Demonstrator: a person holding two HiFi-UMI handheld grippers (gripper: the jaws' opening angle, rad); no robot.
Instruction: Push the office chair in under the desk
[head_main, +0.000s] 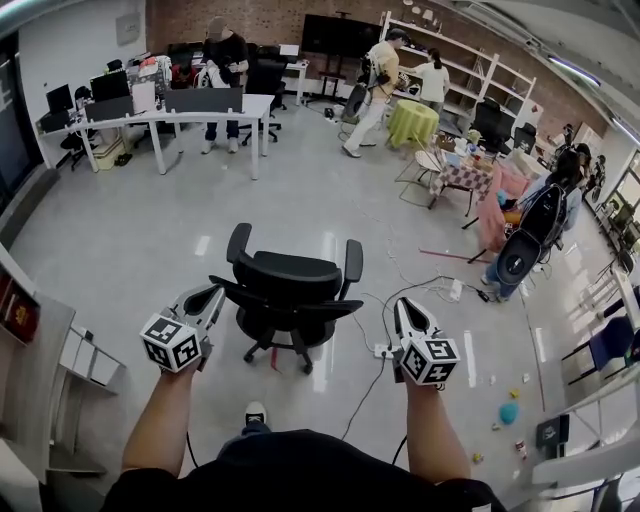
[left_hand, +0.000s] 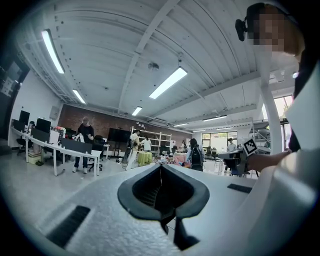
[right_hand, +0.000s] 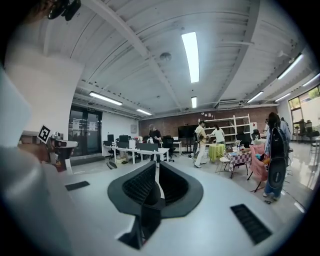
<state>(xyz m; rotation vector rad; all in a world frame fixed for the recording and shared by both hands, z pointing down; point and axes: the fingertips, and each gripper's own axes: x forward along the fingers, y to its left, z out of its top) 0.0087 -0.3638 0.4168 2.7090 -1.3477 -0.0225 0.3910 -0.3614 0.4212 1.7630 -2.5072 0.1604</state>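
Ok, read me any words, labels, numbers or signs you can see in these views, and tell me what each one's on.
No text can be read anywhere.
Marker cubes on the left claw and right claw: black-and-white square patterns, no letters.
Red panel at the left edge: gold marks, too blurred to read.
Door sheets: too small to read.

The office chair (head_main: 290, 290) stands on the floor (head_main: 140, 250) just ahead of you, between your left gripper (head_main: 212, 295) and right gripper (head_main: 404, 306). The desk (head_main: 215, 108) lies well behind it, off to your left.
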